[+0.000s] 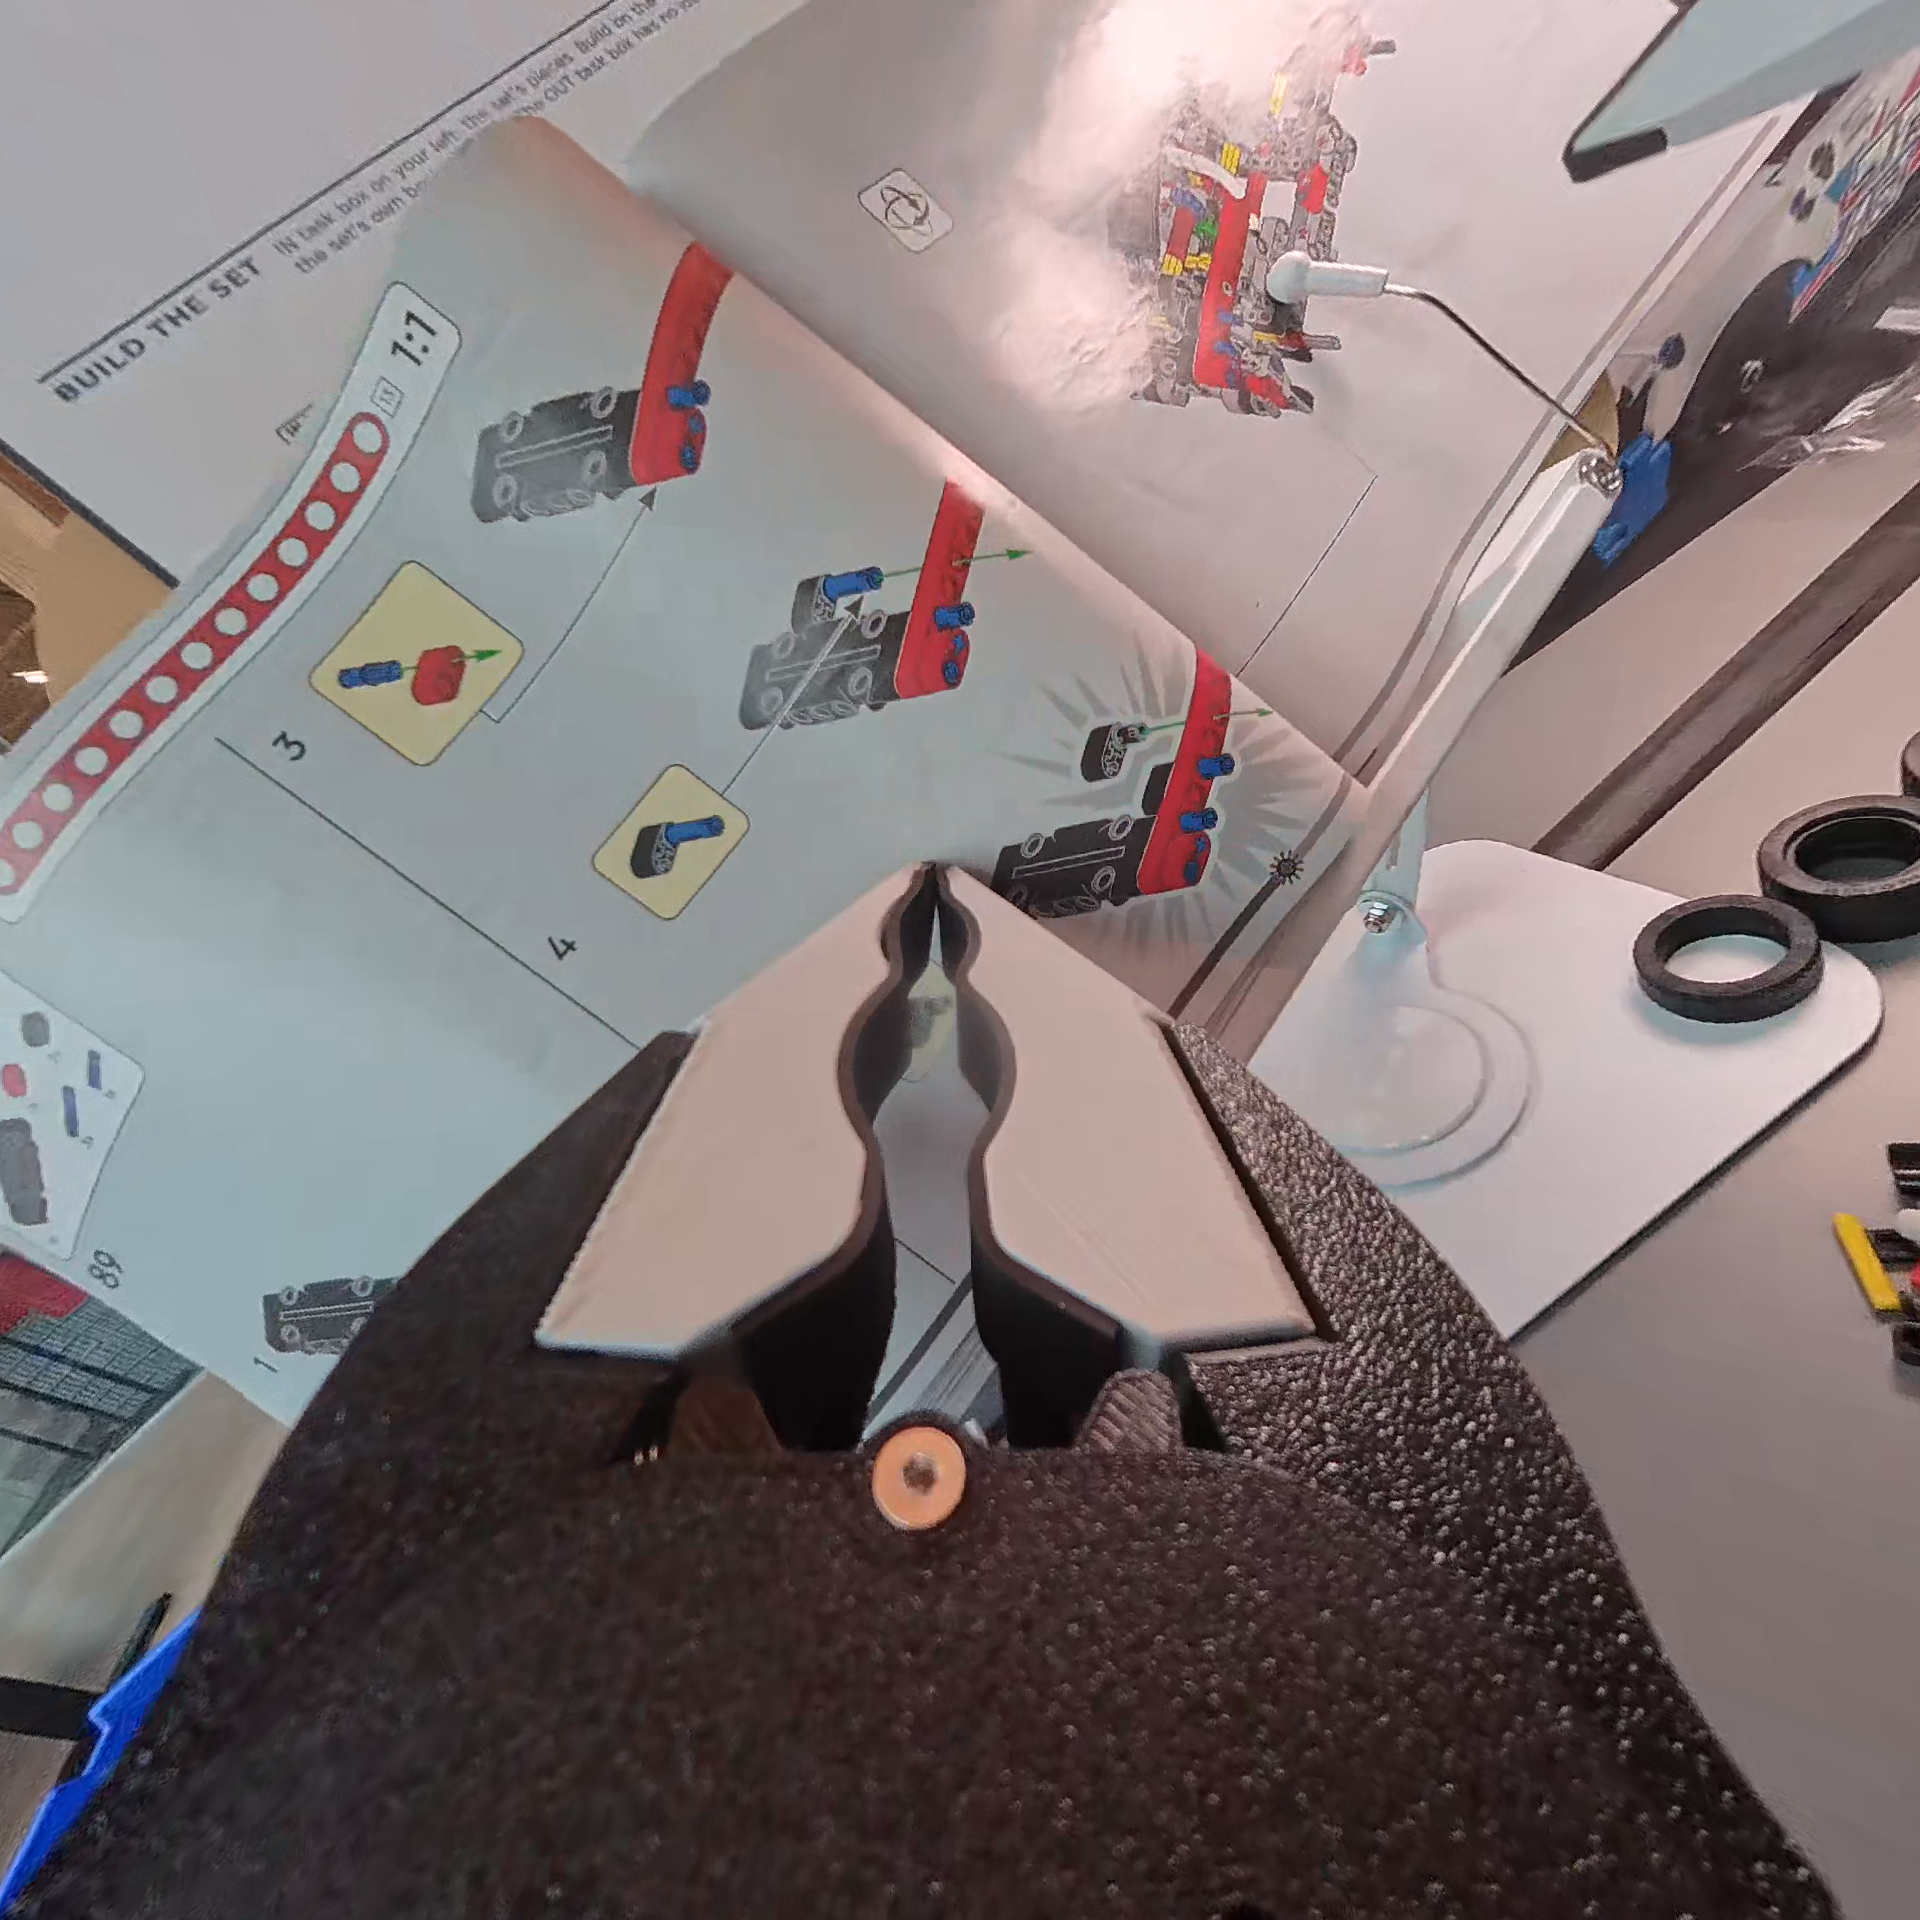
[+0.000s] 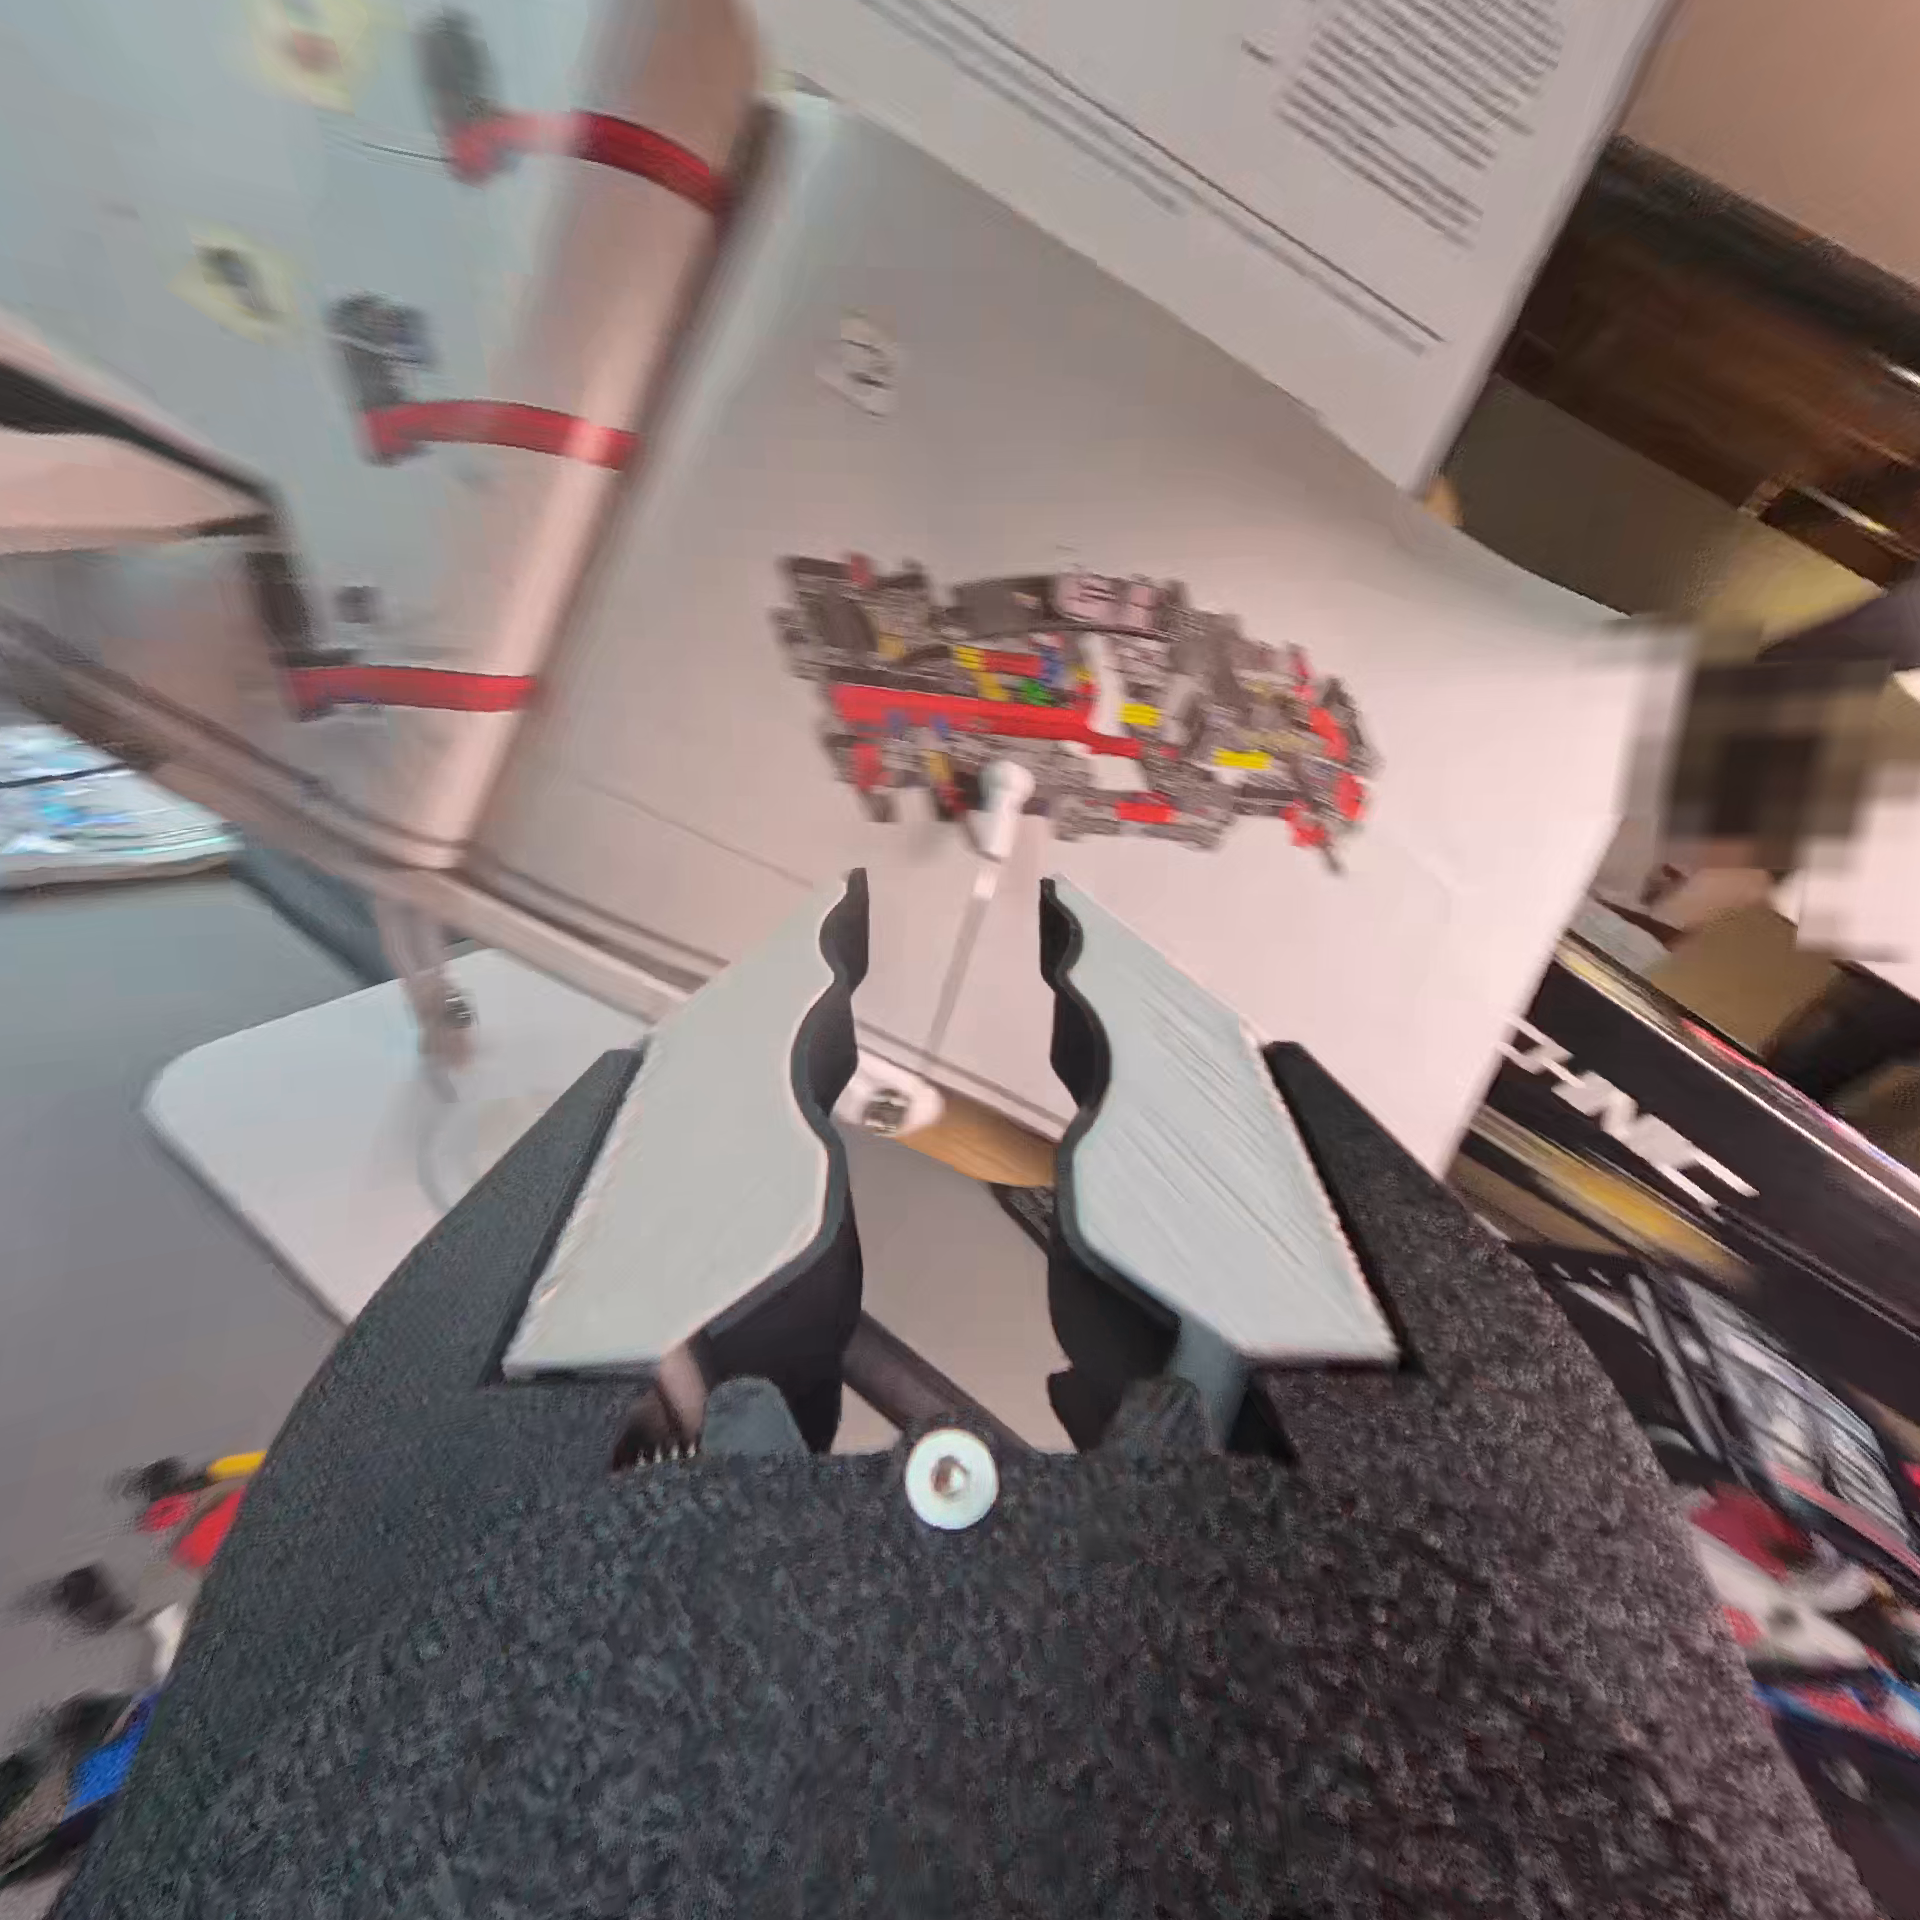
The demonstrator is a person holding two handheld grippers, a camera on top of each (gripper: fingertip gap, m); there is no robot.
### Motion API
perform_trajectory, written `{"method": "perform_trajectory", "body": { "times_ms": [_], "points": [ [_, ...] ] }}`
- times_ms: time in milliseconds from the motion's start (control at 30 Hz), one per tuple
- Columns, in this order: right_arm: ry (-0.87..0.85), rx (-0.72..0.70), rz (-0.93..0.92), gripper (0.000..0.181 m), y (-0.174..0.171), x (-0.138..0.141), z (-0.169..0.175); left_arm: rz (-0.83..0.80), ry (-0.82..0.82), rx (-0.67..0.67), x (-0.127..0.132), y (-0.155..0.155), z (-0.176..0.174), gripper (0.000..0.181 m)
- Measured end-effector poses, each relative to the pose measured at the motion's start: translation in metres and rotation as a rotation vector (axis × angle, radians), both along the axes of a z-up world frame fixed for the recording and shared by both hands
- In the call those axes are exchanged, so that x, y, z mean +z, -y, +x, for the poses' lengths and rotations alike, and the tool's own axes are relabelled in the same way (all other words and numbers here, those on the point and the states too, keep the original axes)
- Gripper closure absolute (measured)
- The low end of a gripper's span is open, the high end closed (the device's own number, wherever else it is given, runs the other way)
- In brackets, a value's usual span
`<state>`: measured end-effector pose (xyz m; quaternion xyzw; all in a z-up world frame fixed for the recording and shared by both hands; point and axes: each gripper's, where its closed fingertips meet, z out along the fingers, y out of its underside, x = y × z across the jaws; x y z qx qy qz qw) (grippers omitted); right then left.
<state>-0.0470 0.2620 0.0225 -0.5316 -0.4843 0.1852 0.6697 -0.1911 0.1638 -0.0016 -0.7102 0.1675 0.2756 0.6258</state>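
An open instruction booklet (image 1: 499,914) stands tilted on a white book stand (image 1: 1621,1049). My left gripper (image 1: 931,875) is shut with its tips together over the left page of numbered building steps; whether it pinches the paper I cannot tell. A white wire clip (image 1: 1340,278) presses on the right page, on a picture of a built model (image 1: 1236,229). In the blurred right wrist view my right gripper (image 2: 951,885) is open and empty. It points at that right page (image 2: 1195,935), just below the clip (image 2: 1003,800).
Two black rubber tyres (image 1: 1725,956) (image 1: 1849,868) lie by the stand's base plate. Small loose bricks (image 1: 1881,1288) sit at the right edge of the dark table. A blue part (image 1: 1631,488) sits behind the stand. A black box (image 2: 1662,1195) lies right of the booklet. My right fingertips sit around 20 cm from my left ones.
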Motion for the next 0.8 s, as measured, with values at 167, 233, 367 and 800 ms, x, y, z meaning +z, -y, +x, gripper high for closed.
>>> {"method": "perform_trajectory", "body": {
  "times_ms": [167,233,367,800],
  "points": [
    [0.196,0.211,-0.002,0.156,0.069,-0.043,-0.066,-0.002,0.037,-0.009,-0.002,0.001,-0.004,0.181],
    [0.211,0.229,0.012,0.16,0.081,-0.051,-0.089,0.002,0.062,-0.009,-0.003,0.005,-0.005,0.181],
    [0.166,0.141,-0.006,0.167,0.082,-0.049,-0.104,0.0,0.175,0.016,-0.005,0.02,-0.016,0.181],
    [0.126,0.074,0.005,0.167,0.081,-0.052,-0.097,0.134,0.916,0.066,-0.053,0.07,-0.043,0.116]
  ]
}}
